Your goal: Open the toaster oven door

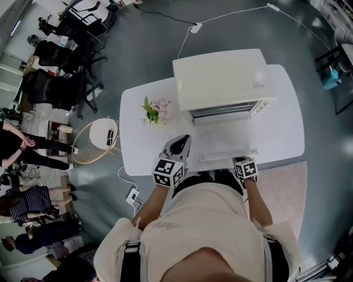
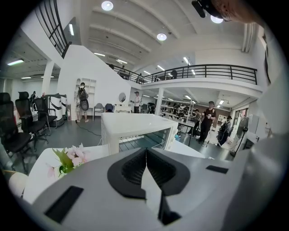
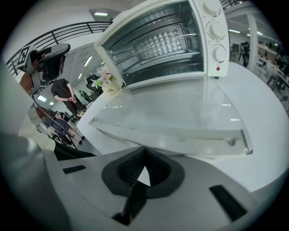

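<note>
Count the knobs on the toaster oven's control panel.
3, in a column on the toaster oven's panel beside the cavity, seen in the right gripper view: top knob at the picture's edge, middle knob, and bottom knob just above a small red light. None seems hidden.

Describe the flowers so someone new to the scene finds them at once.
Find the white table at the centre, with the white toaster oven on it. To the oven's left sits a small bunch of pink flowers with green leaves, the only coloured thing on the table.
</note>
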`<state>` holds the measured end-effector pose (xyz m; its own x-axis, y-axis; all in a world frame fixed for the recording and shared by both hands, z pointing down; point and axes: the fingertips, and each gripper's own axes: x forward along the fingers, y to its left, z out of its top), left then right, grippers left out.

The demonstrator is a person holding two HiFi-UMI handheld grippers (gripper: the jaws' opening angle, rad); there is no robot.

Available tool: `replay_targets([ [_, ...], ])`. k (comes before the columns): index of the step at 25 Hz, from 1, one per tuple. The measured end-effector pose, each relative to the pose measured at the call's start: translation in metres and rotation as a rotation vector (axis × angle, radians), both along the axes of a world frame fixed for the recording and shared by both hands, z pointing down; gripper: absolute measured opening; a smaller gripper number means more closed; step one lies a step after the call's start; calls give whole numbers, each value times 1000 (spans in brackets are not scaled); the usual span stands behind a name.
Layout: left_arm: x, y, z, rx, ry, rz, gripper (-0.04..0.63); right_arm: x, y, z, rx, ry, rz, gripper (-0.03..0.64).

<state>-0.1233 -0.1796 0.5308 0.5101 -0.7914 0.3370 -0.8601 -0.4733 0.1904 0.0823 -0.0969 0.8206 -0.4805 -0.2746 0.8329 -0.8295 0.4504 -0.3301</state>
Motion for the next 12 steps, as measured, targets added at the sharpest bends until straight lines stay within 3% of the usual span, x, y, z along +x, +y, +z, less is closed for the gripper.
replay_targets([
  [12,7,-3,7,-18,-5,7,21,0,2,6,-13,-9,-14,6],
])
